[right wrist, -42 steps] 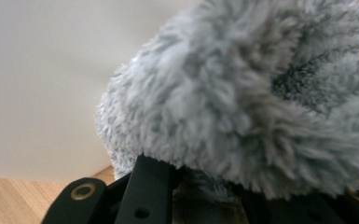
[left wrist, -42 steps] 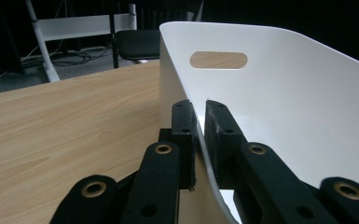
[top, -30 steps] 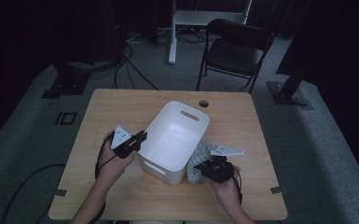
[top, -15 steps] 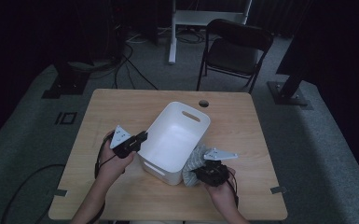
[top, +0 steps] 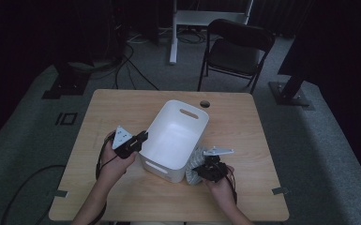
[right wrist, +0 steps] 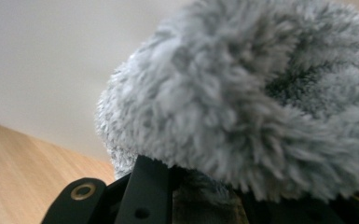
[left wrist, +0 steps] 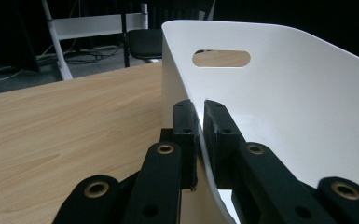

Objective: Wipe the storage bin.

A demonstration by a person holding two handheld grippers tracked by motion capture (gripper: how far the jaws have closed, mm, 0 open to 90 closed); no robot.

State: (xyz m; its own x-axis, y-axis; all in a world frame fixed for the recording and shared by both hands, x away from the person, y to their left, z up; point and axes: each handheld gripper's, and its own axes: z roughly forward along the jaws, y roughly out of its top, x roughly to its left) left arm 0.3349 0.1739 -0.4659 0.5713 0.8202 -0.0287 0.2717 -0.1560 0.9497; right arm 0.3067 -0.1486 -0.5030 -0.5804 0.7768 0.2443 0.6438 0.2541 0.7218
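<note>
Care is needed: with left gripper (top: 138,140) clamped on the white bin (top: 176,140) rim at 9 o'clock, right gripper (top: 205,169), pinching the grey fluffy cloth (top: 194,164) at the bin's 4 o'clock on the worktop (top: 122,108), should lift it over the rim.

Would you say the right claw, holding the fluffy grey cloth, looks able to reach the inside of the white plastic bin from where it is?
Probably yes: the right claw sits beside the open-topped bin; only its wall needs clearing.
</note>
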